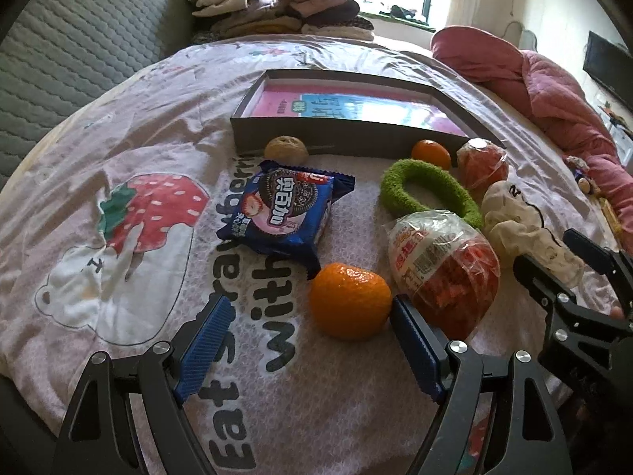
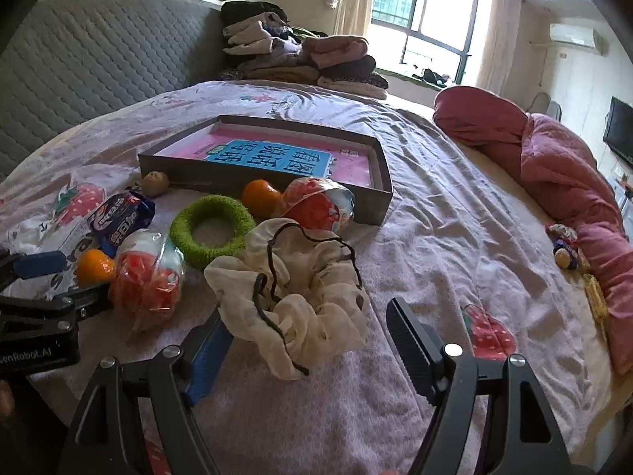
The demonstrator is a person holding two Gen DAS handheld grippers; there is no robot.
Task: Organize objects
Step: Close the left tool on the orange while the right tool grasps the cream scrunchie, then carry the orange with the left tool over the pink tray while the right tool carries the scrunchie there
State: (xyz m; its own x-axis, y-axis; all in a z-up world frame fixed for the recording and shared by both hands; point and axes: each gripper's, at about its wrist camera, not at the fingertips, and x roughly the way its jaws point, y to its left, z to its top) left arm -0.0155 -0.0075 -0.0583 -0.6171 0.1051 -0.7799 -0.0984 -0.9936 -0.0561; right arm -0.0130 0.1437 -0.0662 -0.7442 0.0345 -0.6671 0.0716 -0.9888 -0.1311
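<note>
Small items scattered on a bedspread (image 1: 118, 126) in front of an open shallow box (image 1: 316, 134), which already holds a pink and blue booklet (image 2: 273, 156).

Risks, as judged: the near orange (image 1: 350, 301) is round and rests on soft, wrinkled cloth, so it may be rolled away if it is struck by one finger before the other. The right finger of the left gripper (image 1: 312, 336) is seen at or just beside the orange and close against the wrapped red snack (image 1: 443, 265); the crinkly wrapper could be pinched along with the fruit, or the snack pushed aside. The cream cloth pouch (image 2: 292, 297) is limp and its dark cord trails loose, so only a fold or the cord might be caught and the pouch dragged rather than lifted.

Grippers: the left gripper is spread wide and empty, the orange lying between its fingers toward the right one. The right gripper (image 2: 304, 336) is likewise spread wide and holds nothing; its left finger is partly hidden under the edge of the pouch, and contact there cannot be confirmed.

Other items still outside the box: a cookie packet (image 1: 281, 209), a green ring (image 1: 427, 190), a walnut (image 1: 285, 149), a second orange (image 1: 430, 153) and a second wrapped snack (image 1: 480, 162).
</note>
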